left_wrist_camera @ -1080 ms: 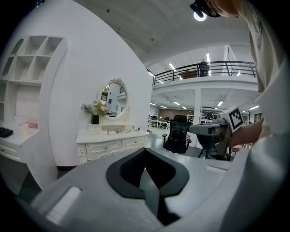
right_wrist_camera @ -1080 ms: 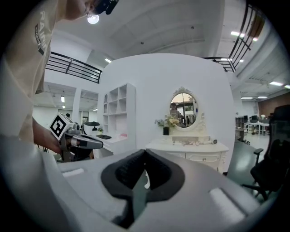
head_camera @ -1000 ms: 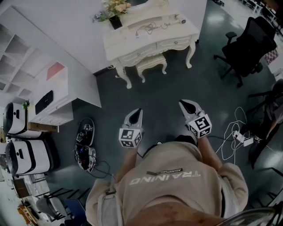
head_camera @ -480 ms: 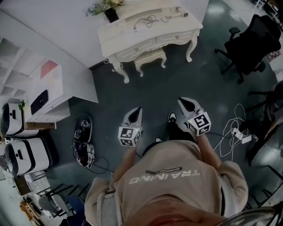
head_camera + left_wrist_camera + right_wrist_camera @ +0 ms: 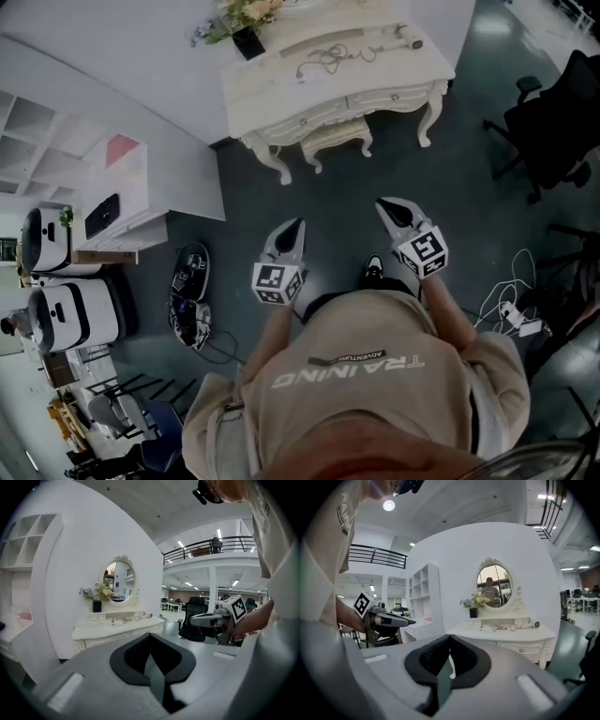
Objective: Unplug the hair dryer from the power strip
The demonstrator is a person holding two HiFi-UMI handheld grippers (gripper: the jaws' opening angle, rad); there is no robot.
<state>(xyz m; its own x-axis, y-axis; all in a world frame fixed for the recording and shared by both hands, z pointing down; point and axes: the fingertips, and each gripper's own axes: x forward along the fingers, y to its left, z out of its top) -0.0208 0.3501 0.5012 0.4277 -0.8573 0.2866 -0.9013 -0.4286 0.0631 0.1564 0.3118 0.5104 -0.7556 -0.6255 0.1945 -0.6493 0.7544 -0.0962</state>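
Fingers pressed together, holding nothing, on left gripper [image 5: 296,228] and right gripper [image 5: 384,206]; hair dryer [image 5: 526,625] lies on far worktop [image 5: 281,94].

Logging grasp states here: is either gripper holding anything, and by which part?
Nothing is held. The left gripper and right gripper both have their jaws together on nothing. The hair dryer lies untouched on the dressing table ahead.

Left tongs [image 5: 150,635] pressed together, empty, white dressing table [image 5: 96,631] and oval mirror [image 5: 120,581] ahead, right tongs [image 5: 192,619] alongside
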